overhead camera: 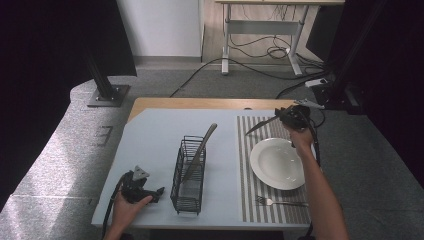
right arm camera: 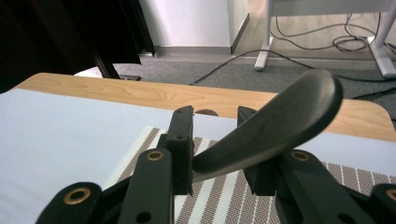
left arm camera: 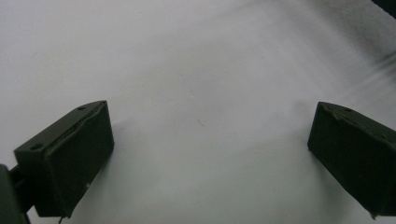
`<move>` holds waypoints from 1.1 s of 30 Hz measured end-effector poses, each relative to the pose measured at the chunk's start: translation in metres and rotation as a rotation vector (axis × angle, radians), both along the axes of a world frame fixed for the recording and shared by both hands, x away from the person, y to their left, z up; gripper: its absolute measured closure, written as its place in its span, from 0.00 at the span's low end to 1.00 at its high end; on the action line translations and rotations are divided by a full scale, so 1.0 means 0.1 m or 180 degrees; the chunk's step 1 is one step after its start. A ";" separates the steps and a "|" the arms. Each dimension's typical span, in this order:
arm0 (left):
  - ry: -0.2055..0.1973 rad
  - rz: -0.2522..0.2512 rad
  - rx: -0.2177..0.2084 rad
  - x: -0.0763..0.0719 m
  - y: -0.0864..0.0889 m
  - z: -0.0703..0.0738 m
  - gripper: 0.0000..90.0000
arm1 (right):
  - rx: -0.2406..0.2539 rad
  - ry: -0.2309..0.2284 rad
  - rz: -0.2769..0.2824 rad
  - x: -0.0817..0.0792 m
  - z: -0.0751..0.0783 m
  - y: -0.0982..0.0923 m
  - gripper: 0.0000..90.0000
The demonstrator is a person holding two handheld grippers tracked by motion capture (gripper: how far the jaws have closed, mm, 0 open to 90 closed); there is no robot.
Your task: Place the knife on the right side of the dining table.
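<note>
The right gripper (overhead camera: 278, 116) is held up past the white plate (overhead camera: 278, 163), its jaws clamped on a knife (right arm camera: 275, 128) — the dark handle juts toward its camera. Below the plate lies a fork (overhead camera: 280, 202) on the striped mat (overhead camera: 247, 170). The left gripper (overhead camera: 159, 192), jaws spread wide and empty, rests on the table (overhead camera: 150, 135) just beside the wire basket (overhead camera: 189, 175) — another utensil (overhead camera: 201, 148) leans in it.

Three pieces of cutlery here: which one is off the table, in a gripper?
The knife clamped in the right gripper; the fork lies on the placemat, another utensil leans in the wire basket.
</note>
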State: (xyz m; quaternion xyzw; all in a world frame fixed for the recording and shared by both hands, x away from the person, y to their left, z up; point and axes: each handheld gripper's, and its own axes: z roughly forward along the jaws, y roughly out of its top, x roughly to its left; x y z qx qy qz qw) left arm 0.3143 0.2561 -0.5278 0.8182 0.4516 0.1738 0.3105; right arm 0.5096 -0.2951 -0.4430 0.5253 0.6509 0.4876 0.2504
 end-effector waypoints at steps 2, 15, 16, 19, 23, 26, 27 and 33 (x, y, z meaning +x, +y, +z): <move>0.0000 0.0001 -0.0001 0.00 0.00 0.00 0.00 | 0.0033 0.0033 -0.0012 0.01 -0.02 -0.02 0.74; -0.0001 0.0000 0.0000 0.00 0.00 0.00 0.00 | 0.0027 0.0019 0.0011 0.01 -0.07 -0.10 0.73; -0.0001 0.0000 0.0000 0.00 0.00 0.00 0.00 | 0.0026 0.0012 0.0010 0.00 -0.08 -0.10 0.73; -0.0001 -0.0001 -0.0001 0.00 0.00 0.00 0.00 | 0.0040 0.0020 0.0010 -0.01 -0.11 -0.13 0.72; -0.0001 0.0000 0.0000 0.00 0.00 0.00 0.00 | 0.0084 0.0040 0.0006 0.00 -0.13 -0.15 0.73; -0.0001 0.0000 0.0000 0.00 0.00 0.00 0.00 | 0.0080 0.0032 0.0021 0.01 -0.13 -0.16 0.72; -0.0001 -0.0001 -0.0001 0.00 0.00 0.00 0.00 | 0.0078 0.0031 0.0022 0.02 -0.13 -0.16 0.72; -0.0001 -0.0001 0.0000 0.00 0.00 0.00 0.00 | 0.0132 0.0096 0.0052 0.04 -0.17 -0.22 0.71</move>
